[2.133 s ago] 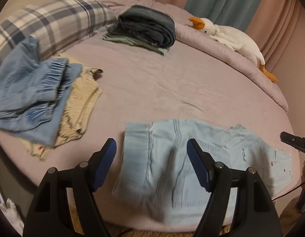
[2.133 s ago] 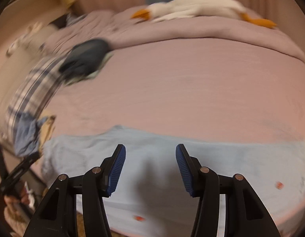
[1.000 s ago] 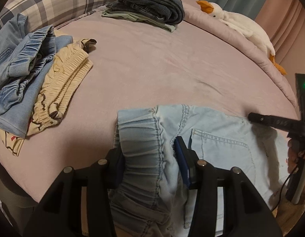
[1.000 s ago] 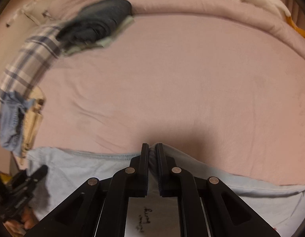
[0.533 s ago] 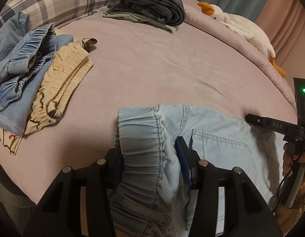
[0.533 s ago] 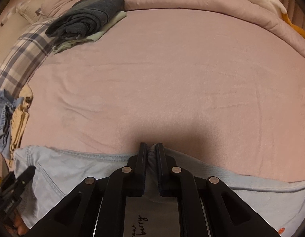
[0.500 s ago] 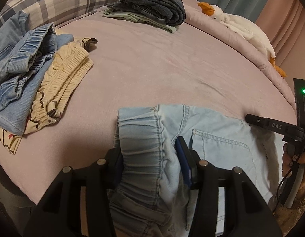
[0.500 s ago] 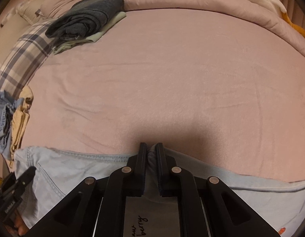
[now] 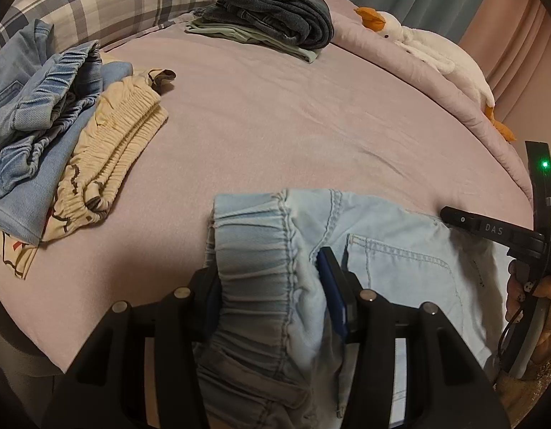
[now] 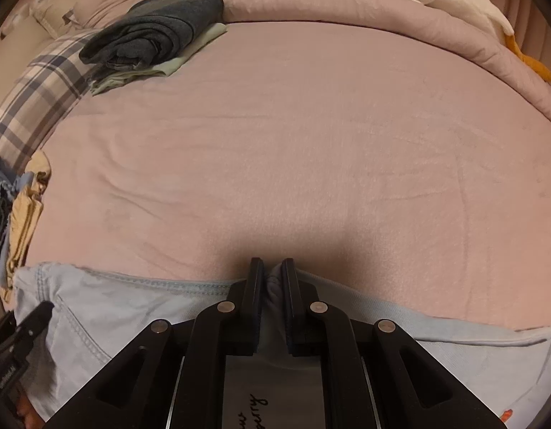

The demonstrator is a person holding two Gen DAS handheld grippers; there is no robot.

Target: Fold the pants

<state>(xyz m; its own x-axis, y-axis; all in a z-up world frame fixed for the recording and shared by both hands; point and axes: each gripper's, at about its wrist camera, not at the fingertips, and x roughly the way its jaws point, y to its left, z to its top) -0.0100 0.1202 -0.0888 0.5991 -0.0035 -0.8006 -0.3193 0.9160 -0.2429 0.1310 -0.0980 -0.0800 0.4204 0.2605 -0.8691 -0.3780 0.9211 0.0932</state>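
Left wrist view shows the pale denim pants (image 9: pixel 390 250) lying at the near edge of the bed (image 9: pixel 275 125), soft and limp, likely to sag wherever unsupported. The left gripper (image 9: pixel 272 289) has its jaws clenched on the gathered elastic waistband; the right gripper (image 10: pixel 272 282) pinches a fold along the far seam.

The left hand-held gripper (image 9: pixel 272 286) is clamped on the pants' (image 9: pixel 393 250) gathered waistband, while the right hand-held gripper (image 10: pixel 272 286) pinches their far edge.
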